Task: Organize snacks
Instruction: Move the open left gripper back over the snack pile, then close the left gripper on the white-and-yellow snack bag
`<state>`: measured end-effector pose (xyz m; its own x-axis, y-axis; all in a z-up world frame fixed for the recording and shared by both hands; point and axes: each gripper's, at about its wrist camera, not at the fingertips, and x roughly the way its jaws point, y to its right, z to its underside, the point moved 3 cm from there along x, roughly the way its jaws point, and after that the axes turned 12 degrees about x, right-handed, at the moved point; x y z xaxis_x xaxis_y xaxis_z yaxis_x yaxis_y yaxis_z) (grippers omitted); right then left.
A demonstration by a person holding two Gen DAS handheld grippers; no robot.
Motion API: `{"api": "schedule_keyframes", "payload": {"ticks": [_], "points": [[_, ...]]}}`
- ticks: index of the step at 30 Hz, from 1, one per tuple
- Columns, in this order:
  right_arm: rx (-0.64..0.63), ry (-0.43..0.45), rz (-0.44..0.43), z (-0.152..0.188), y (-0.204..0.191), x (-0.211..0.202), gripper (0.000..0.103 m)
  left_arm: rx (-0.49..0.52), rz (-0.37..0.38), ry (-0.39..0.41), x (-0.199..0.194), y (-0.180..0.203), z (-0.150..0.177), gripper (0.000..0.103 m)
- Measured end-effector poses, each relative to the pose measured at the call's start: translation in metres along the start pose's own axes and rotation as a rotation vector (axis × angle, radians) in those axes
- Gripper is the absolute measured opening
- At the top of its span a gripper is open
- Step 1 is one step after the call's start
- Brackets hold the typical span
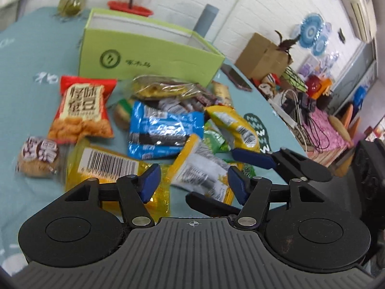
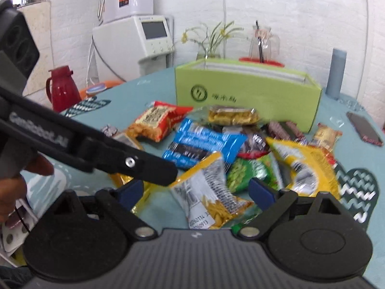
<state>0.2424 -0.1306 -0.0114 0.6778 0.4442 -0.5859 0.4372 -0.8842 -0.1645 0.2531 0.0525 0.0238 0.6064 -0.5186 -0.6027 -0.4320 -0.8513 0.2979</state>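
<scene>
Both claws gape empty: left gripper (image 1: 192,180), right gripper (image 2: 196,191) over the snack pile (image 2: 216,149). Risk: crowded grippers colliding; box (image 2: 245,94) at 12 o'clock.

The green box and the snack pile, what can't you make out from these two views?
- Green box interior: both views, hidden behind its front wall.
- Small print on the blue packet: both views, motion blur.
- Yellow barcode bag: left wrist view, lower part behind the left gripper; right wrist view, mostly behind that gripper's arm.
</scene>
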Motion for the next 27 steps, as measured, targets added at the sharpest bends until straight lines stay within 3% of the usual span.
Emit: {"api": "schedule_keyframes", "payload": {"ticks": [4,9,12,15,19,23,27], "points": [[0.037,-0.050,-0.087,0.013,-0.011,-0.005,0.094,-0.004,0.007,0.011,-0.007,-0.004,0.002,0.047],[0.022,-0.010,0.010,0.015,-0.014,-0.014,0.094,0.020,0.062,0.005,-0.005,0.011,0.002,0.047],[0.039,-0.029,-0.008,0.019,-0.011,-0.013,0.094,0.056,0.117,0.002,-0.002,0.024,0.005,0.048],[0.040,-0.054,-0.019,0.026,-0.011,-0.010,0.094,0.057,0.056,-0.044,0.012,0.020,0.011,0.048],[0.054,-0.058,-0.022,0.029,-0.008,-0.009,0.094,0.006,0.016,-0.063,0.020,-0.003,0.011,0.034],[0.072,-0.049,-0.032,0.028,-0.006,-0.009,0.094,-0.039,-0.082,-0.040,0.015,-0.026,0.003,0.042],[0.077,-0.054,-0.040,0.028,-0.009,-0.004,0.094,-0.016,0.032,-0.060,0.019,-0.010,0.008,0.048]]}}
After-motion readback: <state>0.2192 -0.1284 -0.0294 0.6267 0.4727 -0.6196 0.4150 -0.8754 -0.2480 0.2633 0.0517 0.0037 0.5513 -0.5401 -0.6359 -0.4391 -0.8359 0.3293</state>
